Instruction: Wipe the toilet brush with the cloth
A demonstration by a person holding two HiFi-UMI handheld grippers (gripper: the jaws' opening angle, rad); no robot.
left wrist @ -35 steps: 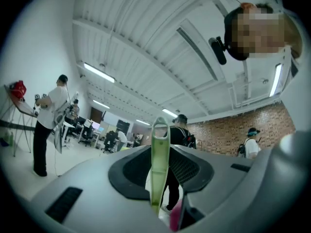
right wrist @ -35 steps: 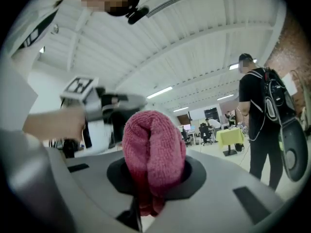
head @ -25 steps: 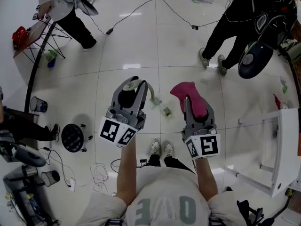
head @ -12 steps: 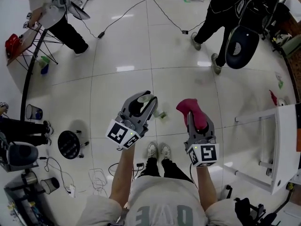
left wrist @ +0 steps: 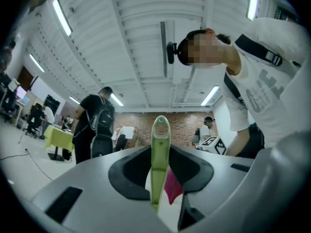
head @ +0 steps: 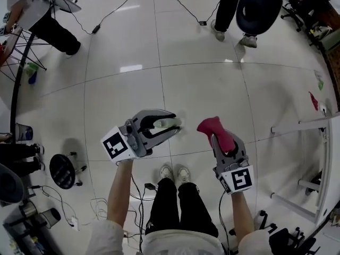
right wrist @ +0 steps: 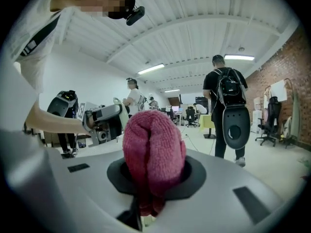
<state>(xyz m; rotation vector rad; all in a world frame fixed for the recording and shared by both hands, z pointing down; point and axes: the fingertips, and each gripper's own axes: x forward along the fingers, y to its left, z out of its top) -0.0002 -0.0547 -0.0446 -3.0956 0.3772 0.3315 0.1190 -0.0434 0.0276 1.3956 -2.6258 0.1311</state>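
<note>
**A slim pale-green plastic toilet brush (head: 164, 123) and a bunched magenta knitted cloth (head: 212, 127) were held almost tip to tip above a glossy tiled floor (head: 202, 84).**

The left gripper (head: 171, 127) had its fingers clamped on the toilet brush by its handle. The handle's long axis ran out along the fingers toward the person's right, and the bristle end could not be made out. The right gripper (head: 220, 139) had its fingers clamped on the cloth, which stood just beside the handle's tip without touching it. The cloth hand looked nearest and probably needed only a short sideways move to reach the handle.
</note>
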